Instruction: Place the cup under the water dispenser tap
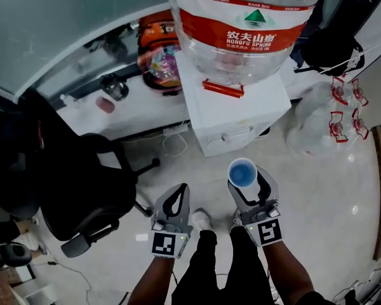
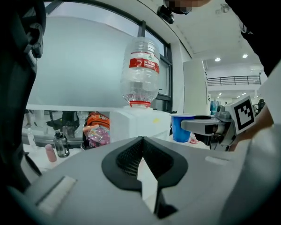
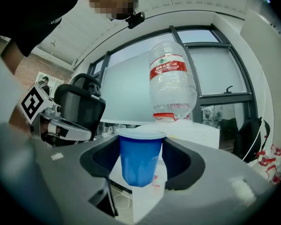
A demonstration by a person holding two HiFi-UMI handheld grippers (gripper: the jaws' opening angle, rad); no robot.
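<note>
**Cup held short of the dispenser, right side**

Cup [image 1: 242, 172] is the only thing in hand, and the left gripper [image 1: 180, 189] has no part in it. Its jaws are pressed together with nothing between them, and it hangs low beside the person's knee, left of the dispenser's front.

To its right, the right gripper [image 1: 249, 184] has its jaws closed on the blue cup just under the rim. The cup is upright with its mouth up, so its long axis is vertical, and it looks empty.

The dispenser [image 1: 235, 113] stands straight ahead of these jaws, with the big bottle [image 1: 241, 24] upended on top. Bare floor [image 1: 317, 189] shows between cup and dispenser, so they are near but apart.

In the right gripper view the cup's rim sits about level with the dispenser's top. The tap cannot be made out, though it is probably on the front face [image 1: 232, 135], below that top. If so, the cup must go forward and somewhat lower while staying upright. The right hand is the nearer one and already lined up.
</note>
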